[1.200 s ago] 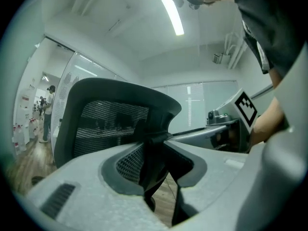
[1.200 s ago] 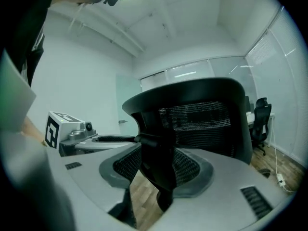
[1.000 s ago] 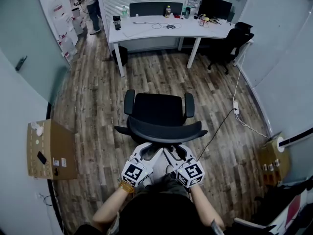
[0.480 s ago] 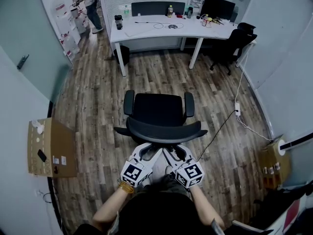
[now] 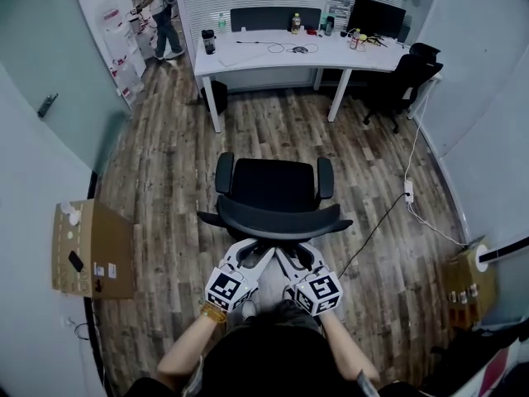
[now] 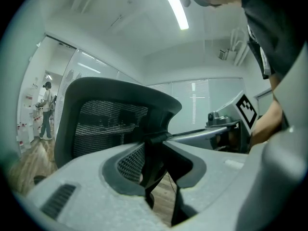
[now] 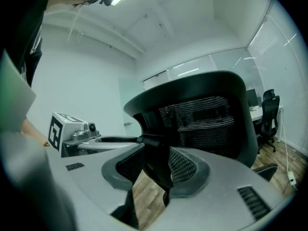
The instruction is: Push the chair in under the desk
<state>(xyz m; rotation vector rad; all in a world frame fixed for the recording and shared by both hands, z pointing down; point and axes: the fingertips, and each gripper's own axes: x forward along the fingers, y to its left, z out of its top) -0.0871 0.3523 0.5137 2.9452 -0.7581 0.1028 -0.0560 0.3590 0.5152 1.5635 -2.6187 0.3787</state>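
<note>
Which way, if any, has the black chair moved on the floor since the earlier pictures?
Yes, slightly: the chair has rolled a little toward the white desk. Against the power strip on the floor, its seat now sits farther up the head view.

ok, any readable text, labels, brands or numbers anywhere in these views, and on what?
Nothing reads as legible text in any view.
White labels on the brown cardboard box at left: too small to read.
Red print on the white packages by the far left wall: blurred.
Brown cardboard box at right: markings too small.
Square markers on the left white cube and right white cube: black-and-white patterns, no letters.
</note>
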